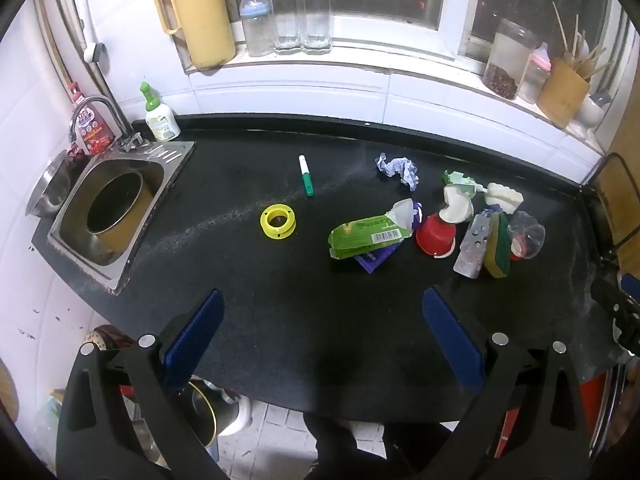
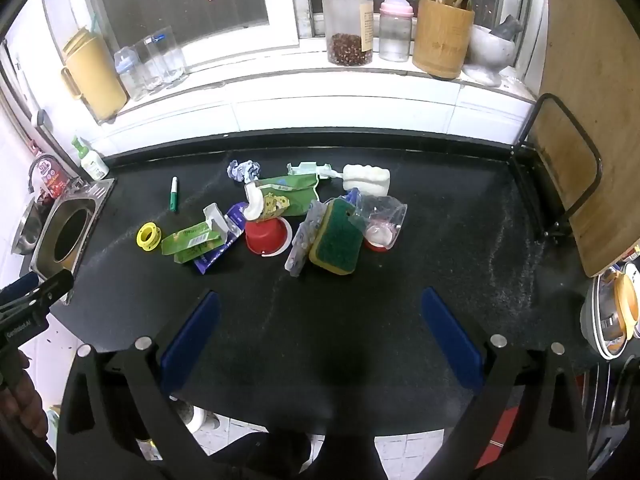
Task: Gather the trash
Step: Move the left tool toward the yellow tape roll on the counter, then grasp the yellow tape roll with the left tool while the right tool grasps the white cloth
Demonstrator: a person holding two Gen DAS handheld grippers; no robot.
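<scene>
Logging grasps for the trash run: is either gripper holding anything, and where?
Nothing is held: left gripper and right gripper are both open above the black countertop.

Not much legible print here. On the left hand-held gripper (image 2: 30, 300), seen at the edge of the right wrist view, small white lettering reads roughly "Genrobot.AI". The green packet (image 1: 368, 234) carries a white barcode label, digits too small to read, and its green lettering is blurred. The red pouch (image 1: 93, 130) by the tap shows bold characters, unreadable.
</scene>
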